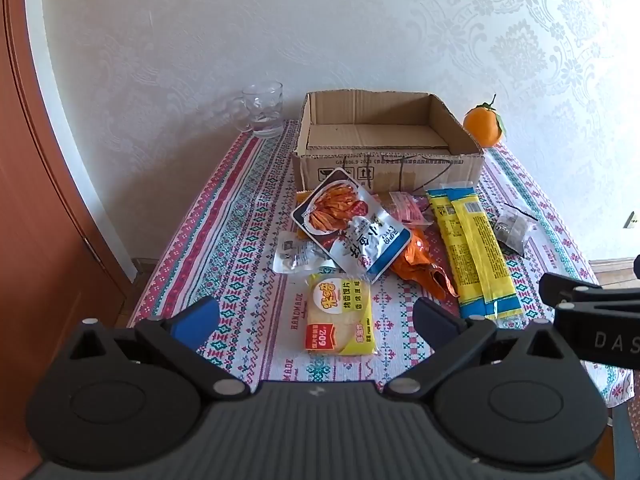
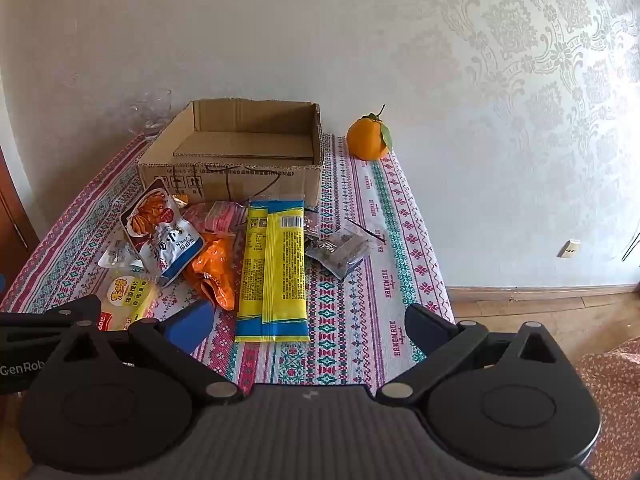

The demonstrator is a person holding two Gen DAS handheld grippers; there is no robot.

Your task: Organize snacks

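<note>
A pile of snack packets lies on the patterned tablecloth [image 1: 240, 240] in front of an empty open cardboard box [image 1: 384, 136] [image 2: 240, 148]. There is a small yellow packet [image 1: 340, 316] [image 2: 124, 300], a silver-blue pouch [image 1: 348, 224] [image 2: 164, 236], an orange wrapper [image 1: 420, 264] [image 2: 214, 268], two long yellow packs [image 1: 472, 248] [image 2: 274, 268], a pink packet [image 1: 408, 208] [image 2: 220, 216], a dark small packet [image 1: 512, 228] [image 2: 340, 252] and a small silver packet [image 1: 296, 256]. My left gripper [image 1: 316, 316] is open and empty, fingers either side of the small yellow packet, held above it. My right gripper [image 2: 308, 324] is open and empty over the near table.
A glass mug [image 1: 264, 110] [image 2: 152, 112] stands at the back left by the wall. An orange with a leaf [image 1: 484, 126] [image 2: 370, 138] sits right of the box. A wooden door [image 1: 36, 240] is at the left; wooden floor [image 2: 540, 308] lies right of the table.
</note>
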